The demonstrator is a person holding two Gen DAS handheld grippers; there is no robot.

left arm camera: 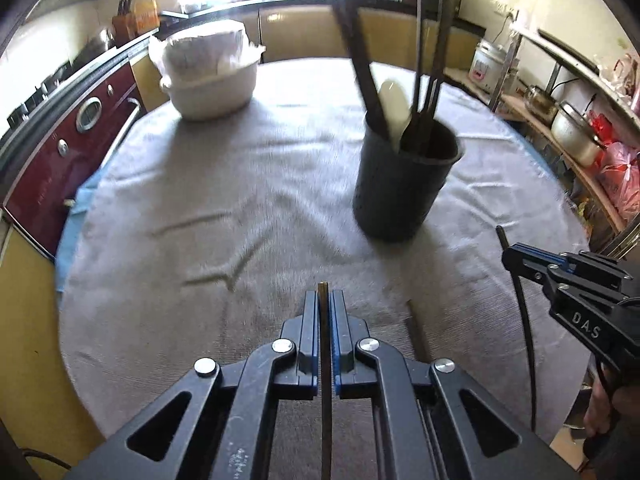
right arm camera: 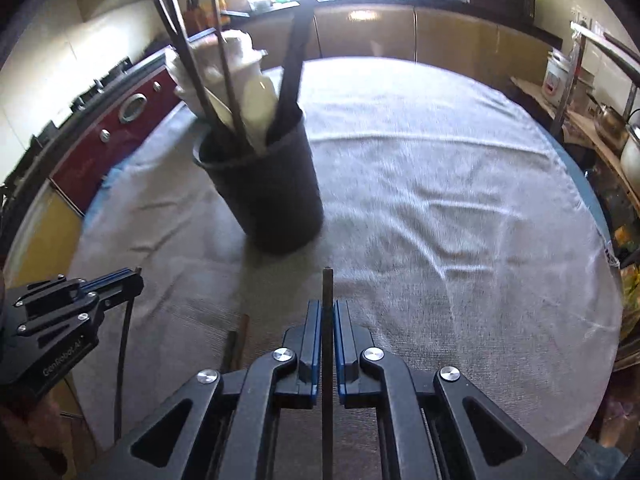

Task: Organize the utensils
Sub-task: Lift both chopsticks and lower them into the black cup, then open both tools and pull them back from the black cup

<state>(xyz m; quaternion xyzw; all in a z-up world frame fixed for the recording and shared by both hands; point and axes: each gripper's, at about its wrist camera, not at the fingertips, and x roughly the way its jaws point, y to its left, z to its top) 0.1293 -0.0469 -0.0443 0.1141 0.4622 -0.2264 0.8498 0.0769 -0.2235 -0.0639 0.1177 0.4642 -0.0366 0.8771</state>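
Round bench (left arm camera: 200, 208), grey cloth over it, blue edge showing at the left rim. Wide bare cloth ahead of my left gripper (left arm camera: 324, 308); in the right wrist view the whole right half is open too. Obstacles: black utensil holder (left arm camera: 404, 184) upright mid-bench, already full of dark utensils and a white spoon (left arm camera: 394, 108); white covered bowl (left arm camera: 212, 76) at the far left edge, well apart from the holder. Cabinets and shelves ring the bench.

Left jaws nearly pressed together, pinching a thin brownish chopstick (left arm camera: 325, 380), tip just past the pads. Right gripper (right arm camera: 328, 320) same: jaws almost shut on a dark chopstick (right arm camera: 327, 292). Both sticks off the cloth, near side of the holder. Another stick (right arm camera: 240, 340) lies on the cloth between my grippers.
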